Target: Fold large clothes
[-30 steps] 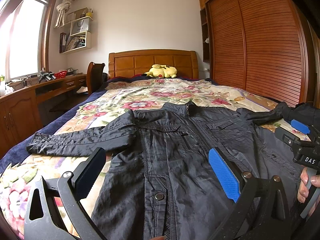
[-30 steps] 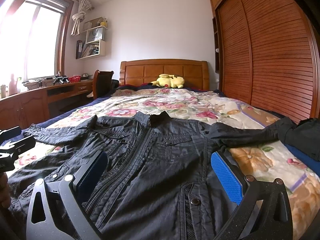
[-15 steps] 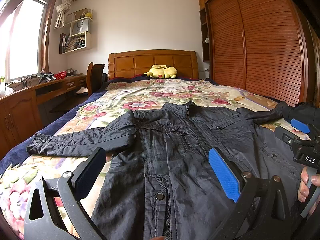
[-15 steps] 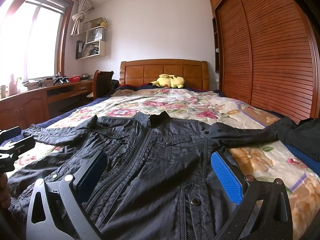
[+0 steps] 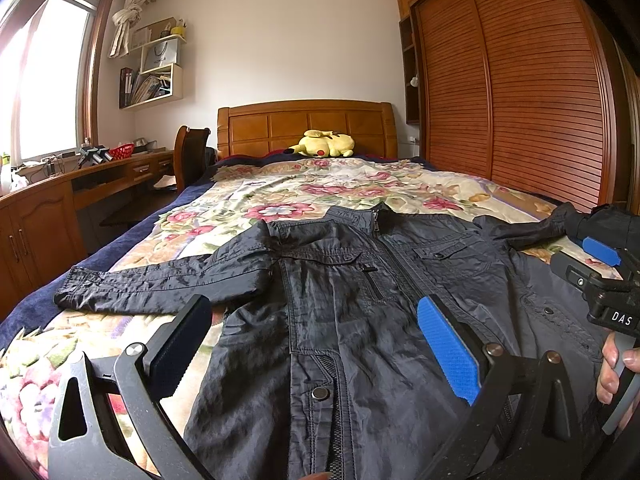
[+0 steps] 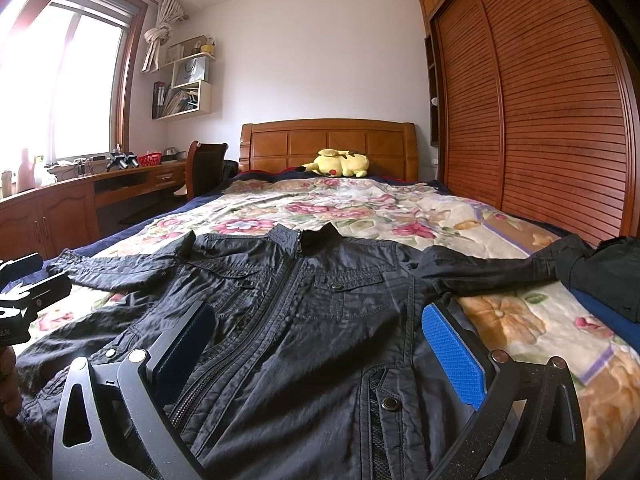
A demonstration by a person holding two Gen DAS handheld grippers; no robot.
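Note:
A large black jacket (image 5: 360, 280) lies flat, front up and zipped, on the floral bedspread (image 5: 304, 188), collar toward the headboard and both sleeves spread out sideways. It also shows in the right wrist view (image 6: 320, 320). My left gripper (image 5: 316, 332) is open and empty above the jacket's lower left part. My right gripper (image 6: 320, 340) is open and empty above the lower right part. The right gripper's body also shows at the right edge of the left wrist view (image 5: 600, 280). The right sleeve's end runs under a dark garment pile (image 6: 604, 272).
A yellow plush toy (image 5: 324, 146) lies by the wooden headboard (image 5: 304, 124). A wooden desk (image 5: 60, 192) and chair (image 5: 192, 156) stand left of the bed. A slatted wardrobe (image 5: 520, 92) runs along the right side.

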